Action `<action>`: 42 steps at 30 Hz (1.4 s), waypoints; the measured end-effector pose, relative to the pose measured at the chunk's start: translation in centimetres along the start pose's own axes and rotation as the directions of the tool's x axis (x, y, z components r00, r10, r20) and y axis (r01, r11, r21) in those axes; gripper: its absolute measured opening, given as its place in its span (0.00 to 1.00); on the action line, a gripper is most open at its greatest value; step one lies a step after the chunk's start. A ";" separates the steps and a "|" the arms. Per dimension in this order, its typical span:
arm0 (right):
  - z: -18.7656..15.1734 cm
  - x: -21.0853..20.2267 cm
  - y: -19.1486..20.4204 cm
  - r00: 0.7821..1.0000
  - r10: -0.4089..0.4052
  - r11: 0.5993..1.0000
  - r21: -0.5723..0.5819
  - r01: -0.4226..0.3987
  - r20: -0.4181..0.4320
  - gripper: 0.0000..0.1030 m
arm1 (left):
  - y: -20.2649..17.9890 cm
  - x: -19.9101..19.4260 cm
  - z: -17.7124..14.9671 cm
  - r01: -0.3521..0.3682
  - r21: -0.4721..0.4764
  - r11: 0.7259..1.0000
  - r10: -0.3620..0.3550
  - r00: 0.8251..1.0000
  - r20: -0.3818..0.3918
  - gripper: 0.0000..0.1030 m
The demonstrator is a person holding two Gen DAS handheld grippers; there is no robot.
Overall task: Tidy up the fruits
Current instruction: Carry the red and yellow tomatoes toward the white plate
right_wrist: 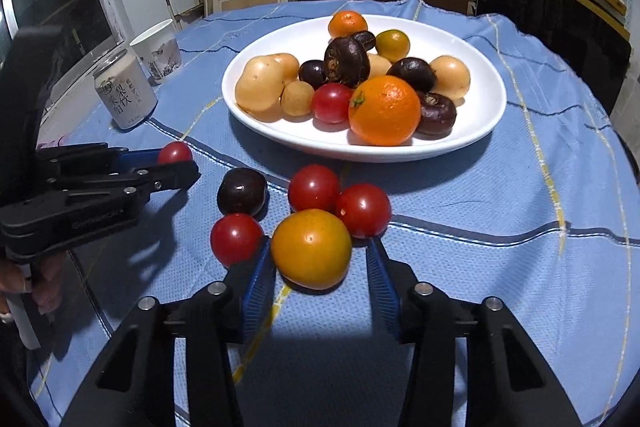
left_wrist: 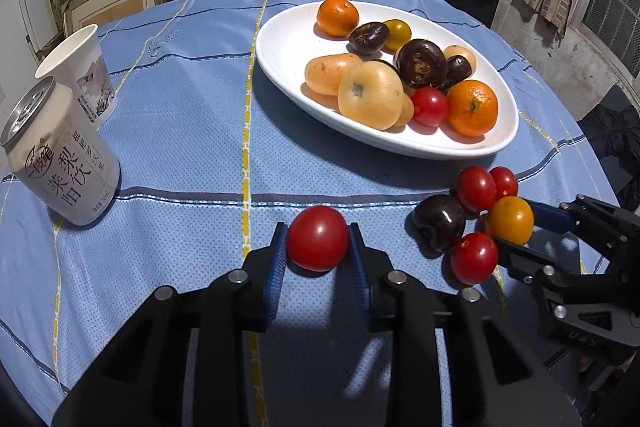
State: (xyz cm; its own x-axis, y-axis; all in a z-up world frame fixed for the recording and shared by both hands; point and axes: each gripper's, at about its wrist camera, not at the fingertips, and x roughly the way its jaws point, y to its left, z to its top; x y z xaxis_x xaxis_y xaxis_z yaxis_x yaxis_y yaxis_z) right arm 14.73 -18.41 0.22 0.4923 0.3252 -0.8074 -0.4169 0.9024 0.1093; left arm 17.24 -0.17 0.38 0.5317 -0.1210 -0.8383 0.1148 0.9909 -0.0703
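Left wrist view is showing a white can (left_wrist: 60,155) with Chinese writing on it, too tricky to read fully. Behind it, a paper cup (left_wrist: 86,71) with a small picture is standing. Both are sitting near the left edge of the counter (left_wrist: 180,131), which is wearing a blue checked cloth.

The left tool (left_wrist: 319,239) is clenching 1 red tomato (left_wrist: 318,238), with both blue pads pressing on its sides. That tomato is sitting low on the cloth, in front of the plate.

The right tool (right_wrist: 320,255) is sitting around 1 yellow-orange tomato (right_wrist: 311,247). Its left pad is touching the fruit, but a gap is showing at the right pad, so it is not gripping yet.

Close around that fruit, 3 more red tomatoes are lying on the cloth: 1 (right_wrist: 236,239) just left of the tool and 2 (right_wrist: 314,187) (right_wrist: 363,210) behind the fruit. 1 dark, shiny fruit (right_wrist: 242,191) is lying with them.

A big white oval plate (right_wrist: 476,131) is sitting farther back, in the middle of the counter. It is holding 2 oranges, 1 red tomato, 1 yellow-green tomato, some pale potato-like lumps and some dark brown lumps, all crowding together. Its left side is showing bare white room.

Open blue cloth is lying between the can and the plate. More open cloth is lying to the right of the loose tomatoes.
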 end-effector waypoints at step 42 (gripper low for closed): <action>10.9 -1.6 -5.5 0.975 0.074 0.988 0.114 -0.100 0.208 0.37 | -2.8 -0.8 11.4 0.052 0.021 0.998 -0.054 0.996 0.078 0.27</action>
State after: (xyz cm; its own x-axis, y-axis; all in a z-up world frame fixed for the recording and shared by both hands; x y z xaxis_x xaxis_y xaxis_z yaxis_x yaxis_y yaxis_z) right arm 24.52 -20.84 7.22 0.6077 0.4430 -0.6591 -0.3741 0.8918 0.2545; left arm 26.07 -3.48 7.46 0.5886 -0.1781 -0.7886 0.1596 0.9818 -0.1027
